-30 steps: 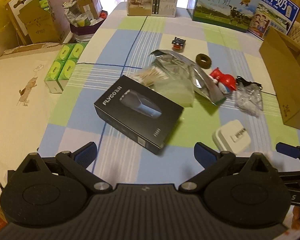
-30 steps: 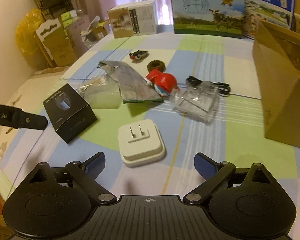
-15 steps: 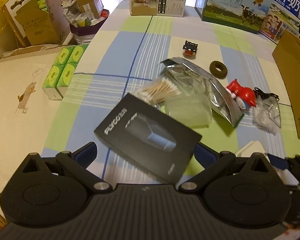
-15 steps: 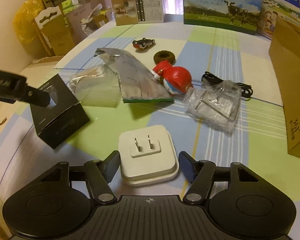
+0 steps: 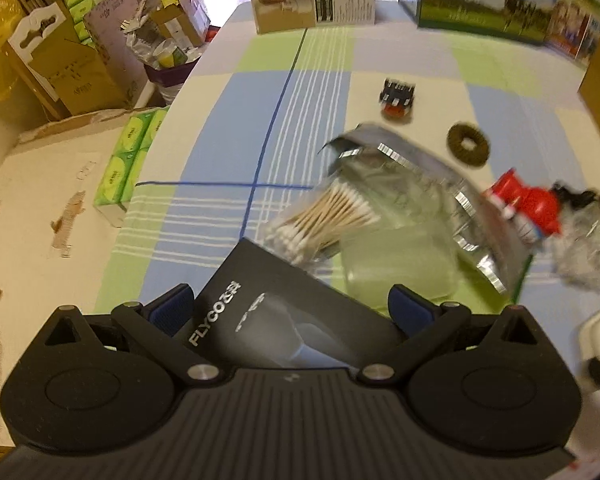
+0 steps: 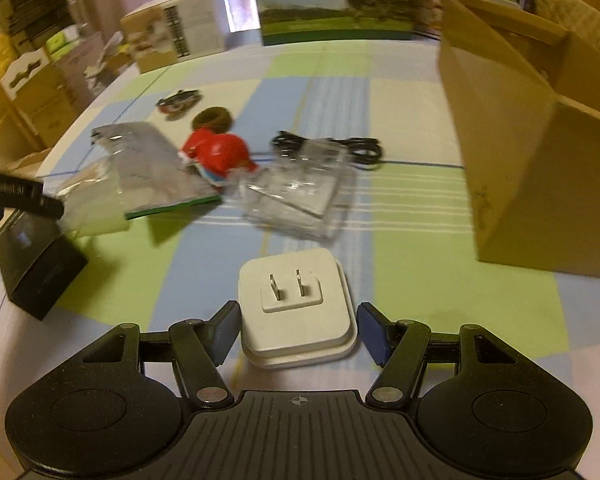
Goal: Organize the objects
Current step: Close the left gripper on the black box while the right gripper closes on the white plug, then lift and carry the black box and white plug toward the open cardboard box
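A black FLYCO box (image 5: 284, 320) lies flat on the checked tablecloth (image 5: 228, 152). My left gripper (image 5: 292, 308) is open and straddles it, with a blue pad at each side of the box. In the right wrist view the same box (image 6: 40, 264) sits under the left gripper's finger (image 6: 20, 200). My right gripper (image 6: 298, 330) is shut on a white plug adapter (image 6: 296, 308), prongs up, with both pads against its sides.
Ahead lie a bag of cotton swabs (image 5: 328, 216), a silver foil pouch (image 5: 420, 184), a red toy (image 6: 216, 152), a toy car (image 5: 398, 96), a brown ring (image 5: 468, 144), clear plastic packaging (image 6: 300, 196) and a black cable (image 6: 360, 148). An open cardboard box (image 6: 540, 160) stands right.
My left gripper slid forward until the black box lay between its open fingers. My right gripper closed on the white adapter and has swung right toward the cardboard box, with the adapter held.
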The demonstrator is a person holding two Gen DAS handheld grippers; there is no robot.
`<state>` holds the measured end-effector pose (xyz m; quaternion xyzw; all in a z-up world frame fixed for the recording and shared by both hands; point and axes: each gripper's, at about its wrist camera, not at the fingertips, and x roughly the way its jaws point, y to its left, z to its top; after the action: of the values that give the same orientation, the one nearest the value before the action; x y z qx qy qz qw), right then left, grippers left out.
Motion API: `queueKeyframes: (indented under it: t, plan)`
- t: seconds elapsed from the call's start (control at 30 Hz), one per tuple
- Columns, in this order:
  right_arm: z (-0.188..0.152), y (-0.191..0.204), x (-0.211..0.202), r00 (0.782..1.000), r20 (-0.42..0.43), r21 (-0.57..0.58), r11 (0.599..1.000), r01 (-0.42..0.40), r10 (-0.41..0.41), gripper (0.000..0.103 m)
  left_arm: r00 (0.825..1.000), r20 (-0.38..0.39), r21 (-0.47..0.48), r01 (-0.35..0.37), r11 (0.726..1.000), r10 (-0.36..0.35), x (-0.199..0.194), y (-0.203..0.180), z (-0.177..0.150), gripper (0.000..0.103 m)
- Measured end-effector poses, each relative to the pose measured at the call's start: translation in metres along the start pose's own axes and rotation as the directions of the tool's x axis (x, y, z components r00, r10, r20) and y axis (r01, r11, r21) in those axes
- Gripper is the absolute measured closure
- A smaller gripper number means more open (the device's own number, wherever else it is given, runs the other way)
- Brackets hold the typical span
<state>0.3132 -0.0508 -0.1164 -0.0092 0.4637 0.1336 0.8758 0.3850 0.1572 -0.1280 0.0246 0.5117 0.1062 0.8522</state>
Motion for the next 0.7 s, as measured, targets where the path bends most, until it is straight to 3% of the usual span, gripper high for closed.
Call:
queueKeyframes:
  t: [0.2, 0.43, 0.6, 0.63, 0.7]
  plan:
    - [-0.003, -0.009, -0.006, 1.0, -0.003, 0.016, 1.0, 0.002, -0.002, 0.042, 1.0, -0.016, 0.032, -0.024, 0.999, 0.025, -0.001, 0.015, -0.024, 0.001]
    - [0.0, -0.009, -0.003, 1.0, -0.015, 0.006, 1.0, -0.005, 0.005, 0.042, 0.998, -0.056, -0.014, 0.016, 1.0, -0.016, -0.004, 0.051, -0.048, 0.002]
    - [0.002, -0.006, -0.002, 1.0, -0.018, -0.019, 1.0, -0.003, 0.002, 0.042, 0.996, -0.053, -0.038, 0.067, 0.997, -0.069, -0.001, 0.062, -0.046, 0.014]
    - [0.002, -0.006, -0.002, 1.0, -0.018, -0.023, 1.0, 0.0, -0.001, 0.042, 0.994, -0.06, -0.044, 0.084, 0.995, -0.087, 0.001, 0.062, -0.046, 0.021]
    - [0.004, -0.004, -0.002, 1.0, -0.02, -0.032, 0.999, 0.006, -0.006, 0.042, 0.994, -0.059, -0.042, 0.088, 0.995, -0.091, 0.002, 0.061, -0.046, 0.022]
